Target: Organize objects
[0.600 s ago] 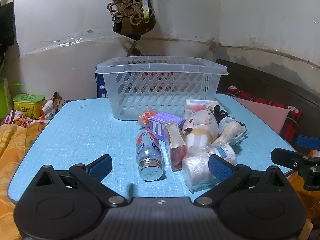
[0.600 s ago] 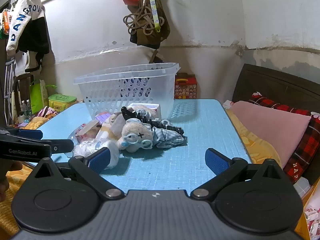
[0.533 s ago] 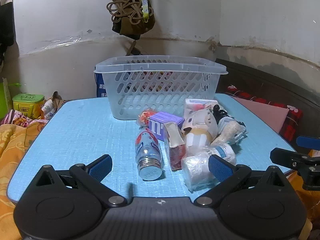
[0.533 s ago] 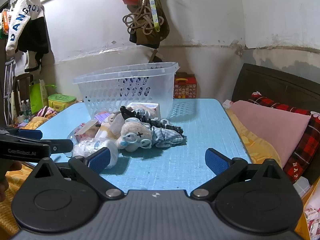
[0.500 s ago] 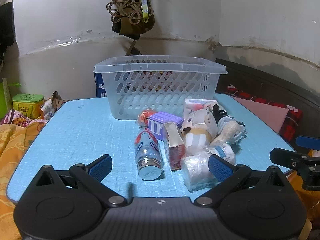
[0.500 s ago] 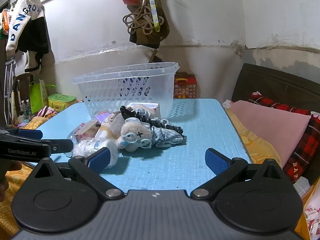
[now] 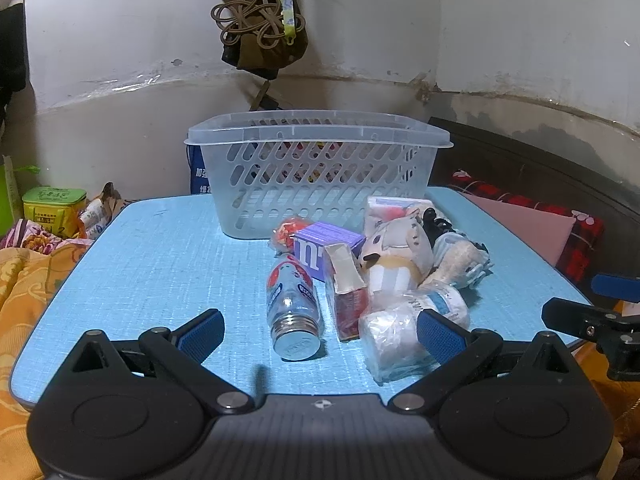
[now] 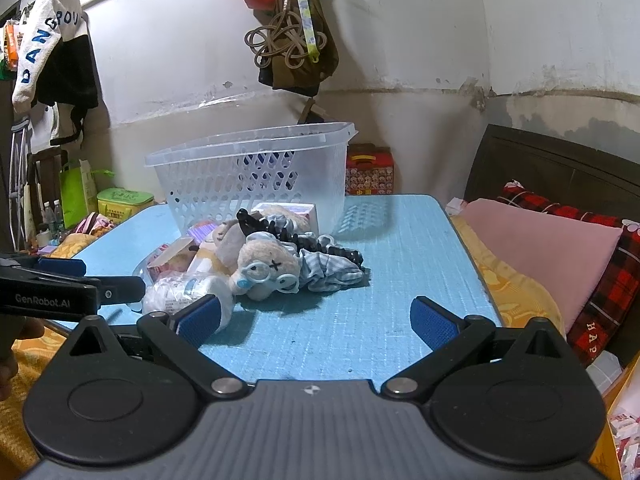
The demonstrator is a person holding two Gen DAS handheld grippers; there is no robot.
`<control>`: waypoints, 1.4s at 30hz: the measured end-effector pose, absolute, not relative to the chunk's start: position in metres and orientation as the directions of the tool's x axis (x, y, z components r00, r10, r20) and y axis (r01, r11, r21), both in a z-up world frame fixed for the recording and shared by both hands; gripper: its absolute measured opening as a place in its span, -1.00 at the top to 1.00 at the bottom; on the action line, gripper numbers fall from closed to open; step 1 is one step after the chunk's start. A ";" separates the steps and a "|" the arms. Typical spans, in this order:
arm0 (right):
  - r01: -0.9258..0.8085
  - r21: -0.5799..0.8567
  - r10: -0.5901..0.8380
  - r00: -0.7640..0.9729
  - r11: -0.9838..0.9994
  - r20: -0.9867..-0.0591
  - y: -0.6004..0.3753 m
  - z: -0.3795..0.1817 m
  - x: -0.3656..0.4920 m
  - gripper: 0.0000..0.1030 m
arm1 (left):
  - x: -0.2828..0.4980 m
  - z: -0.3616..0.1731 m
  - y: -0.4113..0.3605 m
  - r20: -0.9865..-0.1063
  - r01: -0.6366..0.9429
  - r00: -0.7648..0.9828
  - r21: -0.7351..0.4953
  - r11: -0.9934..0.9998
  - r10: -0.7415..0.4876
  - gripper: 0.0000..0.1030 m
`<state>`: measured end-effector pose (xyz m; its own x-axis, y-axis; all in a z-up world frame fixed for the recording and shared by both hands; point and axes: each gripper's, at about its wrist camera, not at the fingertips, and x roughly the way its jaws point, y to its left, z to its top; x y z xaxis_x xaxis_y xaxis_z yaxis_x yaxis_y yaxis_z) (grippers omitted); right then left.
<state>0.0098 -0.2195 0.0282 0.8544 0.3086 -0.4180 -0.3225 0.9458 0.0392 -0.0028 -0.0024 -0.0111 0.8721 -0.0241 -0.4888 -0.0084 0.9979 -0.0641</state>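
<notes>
A clear slotted basket (image 7: 320,172) (image 8: 256,172) stands at the back of the blue table (image 7: 160,264) (image 8: 392,280). In front of it lies a pile: a small bottle (image 7: 292,304) on its side, a purple box (image 7: 324,248), a red carton (image 7: 346,296), a wrapped white roll (image 7: 400,336) (image 8: 184,292), a plush toy (image 7: 396,256) and a plush bear with glasses (image 8: 268,268). My left gripper (image 7: 320,332) is open and empty just short of the bottle. My right gripper (image 8: 316,316) is open and empty at the table's near edge, right of the pile.
A bed with a pink pillow (image 8: 536,256) and a red plaid one (image 8: 608,280) lies right of the table. An orange blanket (image 7: 20,280) and a green tin (image 7: 54,204) are at the left. Bags (image 8: 292,48) hang on the wall behind the basket.
Both grippers have crept slightly forward toward the pile. Both stay open; nothing on the table has moved.
</notes>
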 end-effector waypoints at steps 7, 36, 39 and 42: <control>-0.321 0.041 0.307 0.851 0.946 -0.425 -0.220 0.027 0.012 -1.00 | -0.003 -0.012 -0.002 -0.490 -0.009 0.872 -0.066 0.998 -0.024 -1.00; -0.331 0.028 0.310 0.848 0.943 -0.430 -0.216 0.026 0.012 -1.00 | -0.006 -0.011 0.001 -0.472 -0.001 0.881 -0.081 0.997 -0.038 -1.00; -0.333 0.027 0.311 0.847 0.943 -0.431 -0.216 0.026 0.013 -1.00 | -0.005 -0.012 0.002 -0.474 0.001 0.880 -0.081 0.997 -0.039 -1.00; -0.336 0.029 0.314 0.845 0.942 -0.433 -0.216 0.025 0.013 -1.00 | -0.005 -0.012 0.001 -0.474 0.002 0.880 -0.080 0.997 -0.040 -1.00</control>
